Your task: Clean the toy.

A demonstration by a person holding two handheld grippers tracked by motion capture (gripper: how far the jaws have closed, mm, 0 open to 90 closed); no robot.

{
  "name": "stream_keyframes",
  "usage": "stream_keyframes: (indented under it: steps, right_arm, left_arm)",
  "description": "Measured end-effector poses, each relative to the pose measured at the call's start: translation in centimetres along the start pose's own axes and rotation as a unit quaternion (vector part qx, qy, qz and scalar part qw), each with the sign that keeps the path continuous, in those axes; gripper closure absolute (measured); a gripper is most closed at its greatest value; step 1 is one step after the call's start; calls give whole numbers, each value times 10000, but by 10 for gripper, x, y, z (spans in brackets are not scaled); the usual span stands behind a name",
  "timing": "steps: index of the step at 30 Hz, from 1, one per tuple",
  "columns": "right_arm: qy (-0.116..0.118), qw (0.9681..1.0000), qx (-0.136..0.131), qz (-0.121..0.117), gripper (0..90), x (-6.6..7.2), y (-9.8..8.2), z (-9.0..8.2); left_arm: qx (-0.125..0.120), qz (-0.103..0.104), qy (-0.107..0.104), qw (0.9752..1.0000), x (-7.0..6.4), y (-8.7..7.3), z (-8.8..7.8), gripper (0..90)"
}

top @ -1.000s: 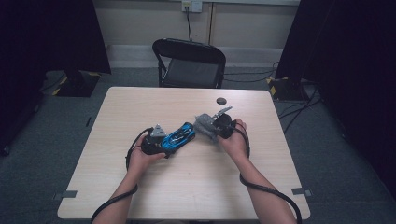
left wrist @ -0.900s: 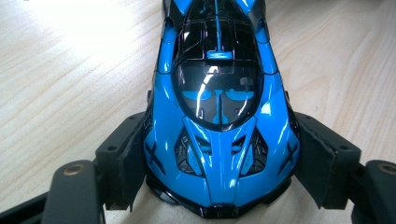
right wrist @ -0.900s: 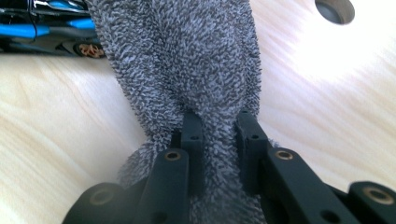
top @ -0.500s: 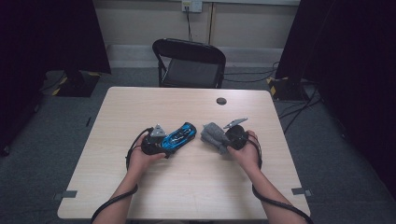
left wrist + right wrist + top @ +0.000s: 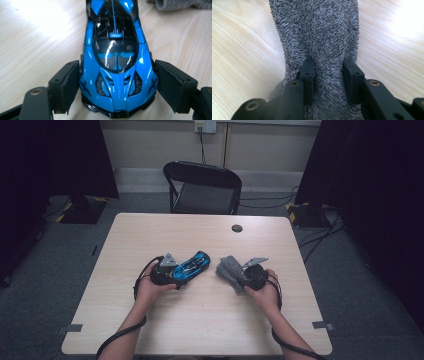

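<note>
A glossy blue and black toy car [image 5: 194, 264] rests on the table, nose toward my left gripper [image 5: 182, 272]. In the left gripper view the car [image 5: 116, 50] sits between the jaws of that gripper [image 5: 117, 64], which have just been opening and stand close beside its flanks without squeezing. To the car's right lies a grey fluffy cloth [image 5: 228, 268]. My right gripper [image 5: 240, 277] has it bunched between its pads. In the right gripper view the cloth [image 5: 319, 30] fills the narrow gap of this gripper [image 5: 328, 62]. Those jaws have just been opening a little.
The pale wooden table [image 5: 200, 325] carries a small black round disc [image 5: 237, 228] near its far edge. A black folding chair [image 5: 202, 187] stands behind the table. Cables trail from both grippers toward the near edge.
My right gripper has carried the grey cloth away from the car, to the right and lower toward the tabletop. The left hand and the car have stayed put.
</note>
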State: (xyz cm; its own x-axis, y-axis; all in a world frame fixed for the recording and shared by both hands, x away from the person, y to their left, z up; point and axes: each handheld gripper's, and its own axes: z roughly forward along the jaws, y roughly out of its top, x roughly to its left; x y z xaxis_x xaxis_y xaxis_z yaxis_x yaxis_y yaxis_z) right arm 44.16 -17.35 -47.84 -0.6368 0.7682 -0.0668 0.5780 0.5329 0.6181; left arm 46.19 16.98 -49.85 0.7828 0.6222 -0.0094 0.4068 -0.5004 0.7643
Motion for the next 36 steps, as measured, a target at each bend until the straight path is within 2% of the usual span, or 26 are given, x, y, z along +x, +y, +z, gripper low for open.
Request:
stream_keyframes:
  steps: [4, 5, 8, 9, 11, 13, 14, 15, 17, 21, 26, 27, 36]
  right_arm:
    - [-7, 10000, -69, 22, 657, 0, -3, 1]
    - [-2, 10000, -93, 27, 658, 0, -4, 1]
    - [-3, 9999, -121, 19, 658, 0, -4, 1]
    - [-25, 9999, -128, 1, 660, 1, -5, 2]
    - [-70, 9999, -143, -38, 661, 2, -5, 3]
    - [-81, 9998, -153, -2, 661, 3, -6, 2]
    - [-88, 9998, -179, -14, 661, 2, -6, 2]
    - [-88, 9998, -179, -14, 661, 2, -6, 2]
    - [-37, 9997, -242, 56, 661, 1, -9, 2]
    - [-23, 9996, -282, 38, 661, 1, -9, 2]
    - [17, 9998, -177, 29, 660, 0, -7, 2]
    - [16, 9998, -176, 17, 660, 0, -7, 2]
    - [31, 9998, -177, 26, 660, -1, -7, 2]
  left_arm:
    - [-78, -65, -12, 9999, 2, 5, -9, 207]
    - [-139, -77, -28, 9999, 2, 11, -15, 207]
    - [-201, 10, -60, 9998, 1, 20, -18, 215]
    - [-244, -17, -68, 9997, 0, 23, -18, 264]
    - [-241, -44, -89, 9997, -1, 33, -9, 305]
    - [-223, -55, -99, 9997, -1, 35, -6, 335]
    - [-103, -28, -99, 9999, 1, 40, 3, 351]
    - [-103, -28, -99, 9999, 1, 40, 3, 361]
    - [19, -51, -125, 9999, 3, 45, 13, 369]
    - [121, -30, -150, 9998, 3, 46, 18, 394]
    - [233, -52, -93, 9997, 4, 45, 24, 426]
    - [192, -101, -117, 9997, 5, 45, 24, 429]
    - [57, -31, -228, 9997, 8, 40, 25, 412]
